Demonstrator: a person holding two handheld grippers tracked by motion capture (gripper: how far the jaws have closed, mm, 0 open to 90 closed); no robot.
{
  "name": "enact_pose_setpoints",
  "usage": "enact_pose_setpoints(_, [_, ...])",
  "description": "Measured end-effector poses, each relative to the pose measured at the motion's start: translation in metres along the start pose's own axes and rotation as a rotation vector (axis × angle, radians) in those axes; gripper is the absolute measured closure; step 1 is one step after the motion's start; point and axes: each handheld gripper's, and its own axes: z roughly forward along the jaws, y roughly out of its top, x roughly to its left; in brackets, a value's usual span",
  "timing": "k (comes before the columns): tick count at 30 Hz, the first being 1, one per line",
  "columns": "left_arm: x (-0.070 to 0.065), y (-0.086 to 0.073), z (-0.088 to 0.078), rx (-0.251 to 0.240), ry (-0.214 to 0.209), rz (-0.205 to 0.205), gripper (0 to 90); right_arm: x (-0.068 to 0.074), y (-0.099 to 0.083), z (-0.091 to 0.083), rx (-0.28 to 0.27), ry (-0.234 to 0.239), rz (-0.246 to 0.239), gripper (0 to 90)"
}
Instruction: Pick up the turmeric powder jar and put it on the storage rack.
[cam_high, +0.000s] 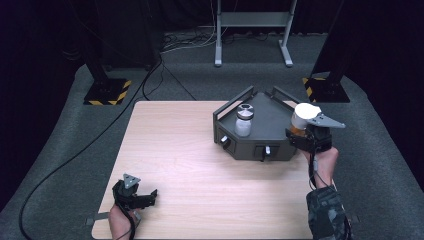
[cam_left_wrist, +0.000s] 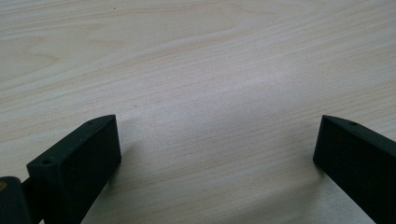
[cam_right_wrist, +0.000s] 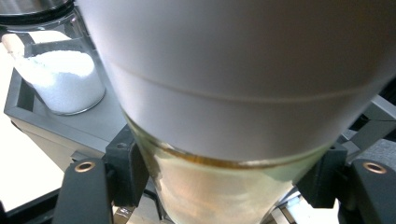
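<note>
My right tool (cam_high: 302, 134) clamps the white-capped jar (cam_high: 302, 119) low on its glass, so it could tip against the grey tray (cam_high: 227, 107); my left tool (cam_high: 142, 199) gapes wide.

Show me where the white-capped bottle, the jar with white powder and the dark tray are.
white-capped bottle (cam_high: 303, 114): high view, on its white cap.
jar with white powder (cam_high: 243, 125): high view, on its glass body.
dark tray (cam_high: 270, 126): high view, on its bare floor.

You see a bright table (cam_high: 200, 165) in the high view, lit from above, with a very dark room around it. In the right gripper view, the white lid (cam_right_wrist: 233, 70) is so close it looks blurry. The left gripper view is sharp, with soft shadows.
</note>
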Motion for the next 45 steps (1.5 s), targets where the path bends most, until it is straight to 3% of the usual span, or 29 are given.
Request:
enact_pose_setpoints(23, [0.0,0.0,0.0,0.0,0.0,0.0,0.7,-0.013,0.013,0.034,0.042,0.028,0.047,30.4])
enact_pose_setpoints(35, [0.0,0.0,0.0,0.0,0.0,0.0,0.7,-0.016,0.01,0.052,0.065,0.024,0.072,30.4])
enact_pose_setpoints(45, [0.0,0.0,0.0,0.0,0.0,0.0,0.8,-0.016,0.002,0.054,0.055,0.02,0.075,30.4])
